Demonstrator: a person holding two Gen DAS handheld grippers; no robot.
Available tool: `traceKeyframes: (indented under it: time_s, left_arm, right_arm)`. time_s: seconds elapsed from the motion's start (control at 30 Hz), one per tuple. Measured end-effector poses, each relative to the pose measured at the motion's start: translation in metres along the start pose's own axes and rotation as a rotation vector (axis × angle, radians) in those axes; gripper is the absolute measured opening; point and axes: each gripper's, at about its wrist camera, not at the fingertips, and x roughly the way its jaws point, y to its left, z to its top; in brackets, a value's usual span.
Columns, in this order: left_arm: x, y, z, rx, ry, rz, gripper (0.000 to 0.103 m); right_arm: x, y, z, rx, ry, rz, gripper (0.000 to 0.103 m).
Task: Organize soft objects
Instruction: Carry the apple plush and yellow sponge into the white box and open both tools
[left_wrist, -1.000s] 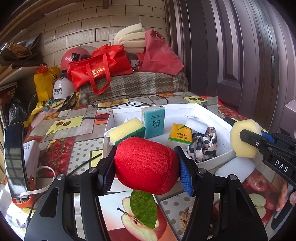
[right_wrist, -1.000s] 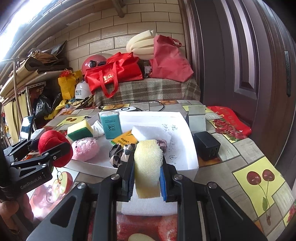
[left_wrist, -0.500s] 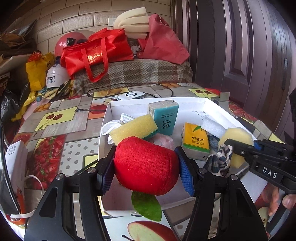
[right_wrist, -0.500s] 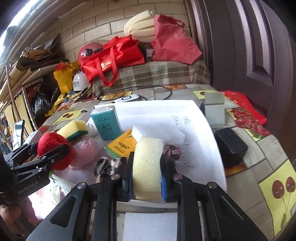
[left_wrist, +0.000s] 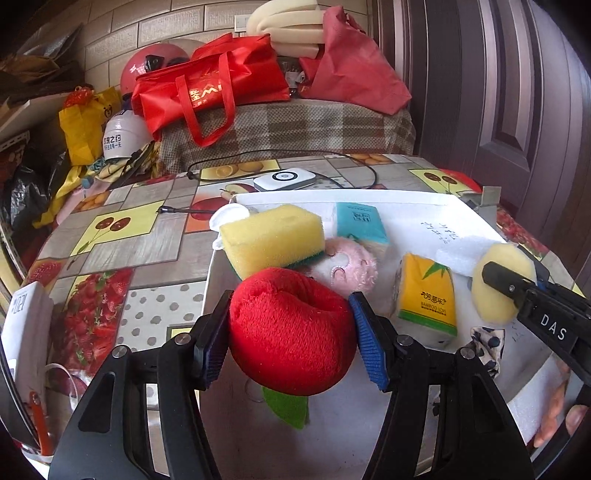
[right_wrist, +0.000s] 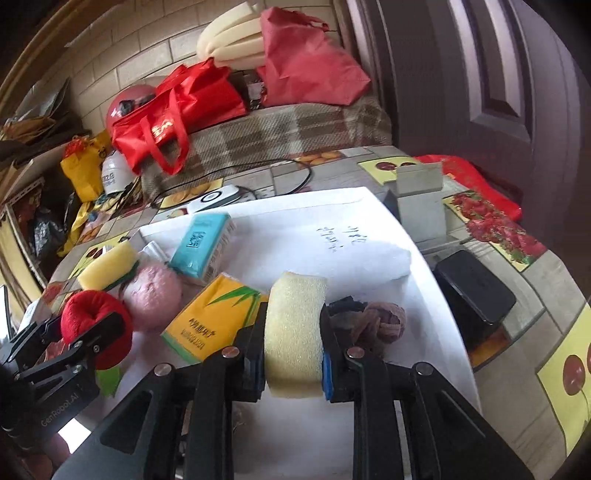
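Note:
My left gripper (left_wrist: 291, 332) is shut on a red plush apple (left_wrist: 291, 328) with a green leaf, held over the near left part of the white tray (left_wrist: 424, 210). My right gripper (right_wrist: 293, 339) is shut on a pale yellow sponge (right_wrist: 295, 325), held over the tray's near side. In the tray lie a yellow-and-green scrub sponge (left_wrist: 271, 238), a pink plush (left_wrist: 345, 267), a teal tissue pack (left_wrist: 360, 223), a yellow tissue pack (left_wrist: 424, 299), a white foam piece (right_wrist: 369, 258), a brown knotted cloth (right_wrist: 380, 321) and a spotted cloth (left_wrist: 487, 341).
A black box (right_wrist: 474, 291) and a grey holder (right_wrist: 419, 195) stand right of the tray. A white device (left_wrist: 284, 179) with a black cable lies behind it. Red bags (left_wrist: 210, 88), helmets and foam pile up at the back. A dark door (left_wrist: 517, 92) stands to the right.
Both grippers have moved forward over the tray with their loads. The apple now hangs above the tray's near left part, and the sponge above its near side.

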Motion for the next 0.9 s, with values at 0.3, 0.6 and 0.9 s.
traceKeyframes:
  time_s: [0.3,0.6,0.9]
  left_arm:
    - [-0.005,-0.007,0.004,0.021,-0.066,0.037,0.061]
    - [-0.007,-0.020,0.007,0.063,-0.095,0.037,0.062]
    - [-0.004,-0.015,0.009,0.038,-0.086,0.036,0.062]
  right_arm:
    - [-0.012,0.030,0.000,-0.158,-0.079,0.041,0.022]
    - [-0.005,0.043,0.003,-0.188,-0.092,0.037,0.022]
    - [-0.008,0.045,0.003,-0.158,-0.131,0.000,0.022]
